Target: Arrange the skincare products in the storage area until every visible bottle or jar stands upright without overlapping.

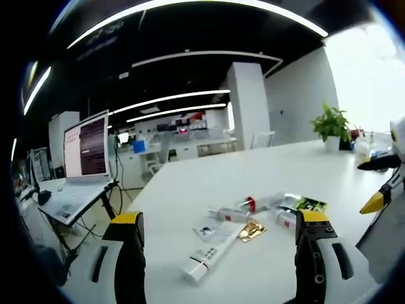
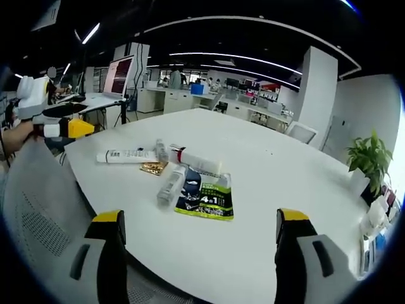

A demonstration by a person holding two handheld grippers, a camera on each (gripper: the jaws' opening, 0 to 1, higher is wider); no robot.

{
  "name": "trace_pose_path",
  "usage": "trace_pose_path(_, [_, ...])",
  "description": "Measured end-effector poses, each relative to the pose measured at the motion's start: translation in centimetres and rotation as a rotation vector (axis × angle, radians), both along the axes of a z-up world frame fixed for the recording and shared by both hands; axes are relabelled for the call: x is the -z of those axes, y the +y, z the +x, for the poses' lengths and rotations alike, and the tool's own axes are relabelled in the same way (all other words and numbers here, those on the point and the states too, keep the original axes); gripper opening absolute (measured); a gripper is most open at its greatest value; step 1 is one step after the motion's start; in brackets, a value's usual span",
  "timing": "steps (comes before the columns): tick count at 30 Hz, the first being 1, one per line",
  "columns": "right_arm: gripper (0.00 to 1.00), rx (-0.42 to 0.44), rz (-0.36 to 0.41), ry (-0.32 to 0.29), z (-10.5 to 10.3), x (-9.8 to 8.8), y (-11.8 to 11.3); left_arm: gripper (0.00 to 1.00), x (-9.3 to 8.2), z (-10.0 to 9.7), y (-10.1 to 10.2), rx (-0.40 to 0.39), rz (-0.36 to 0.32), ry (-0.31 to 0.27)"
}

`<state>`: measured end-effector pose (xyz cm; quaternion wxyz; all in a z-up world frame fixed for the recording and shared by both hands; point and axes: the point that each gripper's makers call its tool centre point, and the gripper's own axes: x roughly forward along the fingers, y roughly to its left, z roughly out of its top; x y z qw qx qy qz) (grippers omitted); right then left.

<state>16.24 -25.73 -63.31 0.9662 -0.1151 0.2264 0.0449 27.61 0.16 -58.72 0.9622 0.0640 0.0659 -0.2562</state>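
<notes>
Left tool (image 1: 218,250): its two yellow-tipped jaws stand wide apart with nothing between them, raised above the counter (image 1: 209,177) and aimed at the pile; I judge this a ready stance ahead of a first pick.
Long white tube (image 1: 212,251): lies flat just ahead of the left tool, between its jaw lines and nearest of the products; being on its side, it needs standing up.
Gold sachet (image 1: 252,230): flat, touching the far end of the long white tube, a little right of the tool's centre line.
Red-capped tube (image 1: 259,203): flat, beyond the sachet, crowded against the other small tubes; the pile overlaps, so it fails the task as it lies.
Green-and-black packet (image 1: 311,204): flat, just past the left tool's right jaw tip.
Right tool (image 2: 197,229): jaws also spread and empty, held off the near edge of the counter, facing the pile from the opposite side.
Products from the right tool: the long white tube (image 2: 126,155) lies ahead and left, the small grey tube (image 2: 171,185) and packet (image 2: 205,195) straight ahead, all flat.
Progress: judged as not begun; nothing stands upright.
Risk: slim tubes probably tip easily on their caps.
</notes>
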Motion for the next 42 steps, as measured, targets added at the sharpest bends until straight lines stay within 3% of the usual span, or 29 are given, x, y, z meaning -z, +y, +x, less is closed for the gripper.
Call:
trace_pose_path(38, [0.99,-0.041,-0.04,0.048,-0.14,0.62,0.37,0.97,0.12,-0.1,-0.06,0.004,-0.001,0.007])
trace_pose_path(42, [0.99,-0.039,-0.01,0.049,0.09,0.18,0.15,0.97,0.08,-0.07,0.0,0.002,-0.006,0.007])
